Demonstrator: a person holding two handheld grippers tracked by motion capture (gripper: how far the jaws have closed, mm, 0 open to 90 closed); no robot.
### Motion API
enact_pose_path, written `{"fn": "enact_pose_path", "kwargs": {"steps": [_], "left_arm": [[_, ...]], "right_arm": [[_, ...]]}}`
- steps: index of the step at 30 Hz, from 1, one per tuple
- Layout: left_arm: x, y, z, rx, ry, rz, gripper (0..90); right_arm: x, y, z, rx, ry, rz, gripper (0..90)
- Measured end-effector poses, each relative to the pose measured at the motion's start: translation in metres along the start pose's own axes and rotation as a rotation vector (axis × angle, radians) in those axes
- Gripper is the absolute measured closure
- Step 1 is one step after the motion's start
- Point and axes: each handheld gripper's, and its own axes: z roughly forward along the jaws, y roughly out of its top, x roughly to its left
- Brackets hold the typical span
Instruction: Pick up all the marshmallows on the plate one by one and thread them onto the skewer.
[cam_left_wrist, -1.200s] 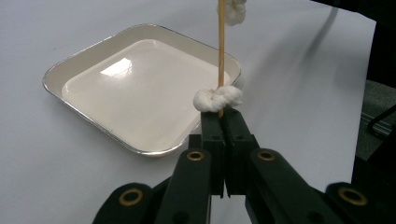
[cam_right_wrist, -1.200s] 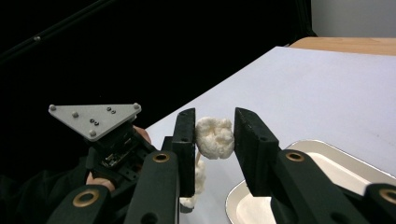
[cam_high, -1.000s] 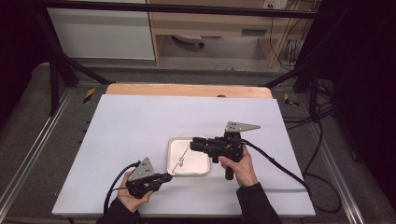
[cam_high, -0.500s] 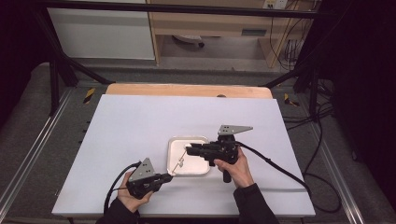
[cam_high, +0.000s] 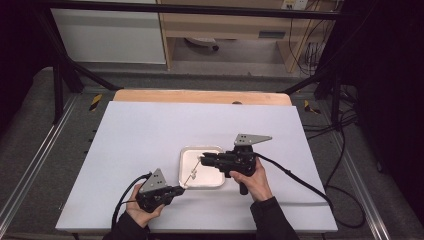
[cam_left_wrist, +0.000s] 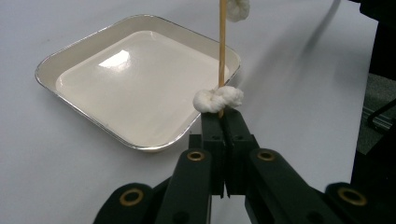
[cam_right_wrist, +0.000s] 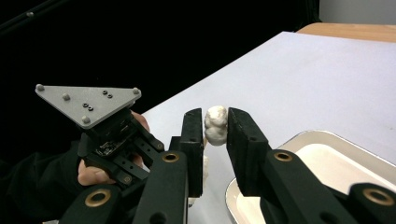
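left gripper (cam_high: 181, 189) sits in the lower left of the high view, jaws pressed together on the bottom end of a thin wooden skewer (cam_left_wrist: 222, 51). in the left gripper view the skewer rises straight up from the jaw tips to the top edge of the frame, with a lower white lump (cam_left_wrist: 218, 99) threaded on it just above the tips and an upper white lump (cam_left_wrist: 236, 8) at the top edge

right gripper (cam_high: 202, 159) reaches in from the right over the tray (cam_high: 187, 153) at centre of the high view. in the right gripper view its jaws stand narrow, having just been closing, with the upper white lump (cam_right_wrist: 216, 124) squeezed between the pads; the left gripper (cam_right_wrist: 140, 154) and its hand (cam_right_wrist: 95, 173) show at lower left

the tray lies on the white table (cam_high: 150, 130), its inside bare and glossy (cam_left_wrist: 60, 70); the skewer slants over the tray's lower left part in the high view
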Motion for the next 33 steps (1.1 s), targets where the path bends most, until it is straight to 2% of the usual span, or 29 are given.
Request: {"fn": "enact_pose_path", "kwargs": {"steps": [5, 9, 16, 23, 26, 33], "left_arm": [[0.0, 0.0, 0.002, 0.026, 0.003, -0.001, 88.7], [0.001, 0.0, 0.003, 0.051, 0.002, -0.02, 88.7], [-0.003, 0.003, 0.006, 0.127, 0.031, 0.006, 88.8], [-0.007, 0.006, 0.007, 0.18, 0.065, 0.056, 88.9], [-0.009, 0.007, 0.008, 0.188, 0.065, 0.076, 88.9], [-0.01, 0.007, 0.009, 0.203, 0.049, 0.061, 88.9]], "right_arm": [[0.0, -0.001, 0.0, 0.013, -0.006, -0.018, 79.6], [0.0, -0.002, 0.0, 0.025, -0.014, -0.041, 81.5], [0.0, -0.004, 0.001, 0.084, -0.041, -0.102, 83.5], [0.001, -0.007, 0.004, 0.129, -0.05, -0.121, 84.9], [0.001, -0.008, 0.004, 0.142, -0.053, -0.127, 85.3], [0.001, -0.01, 0.005, 0.17, -0.058, -0.137, 85.8]]}}
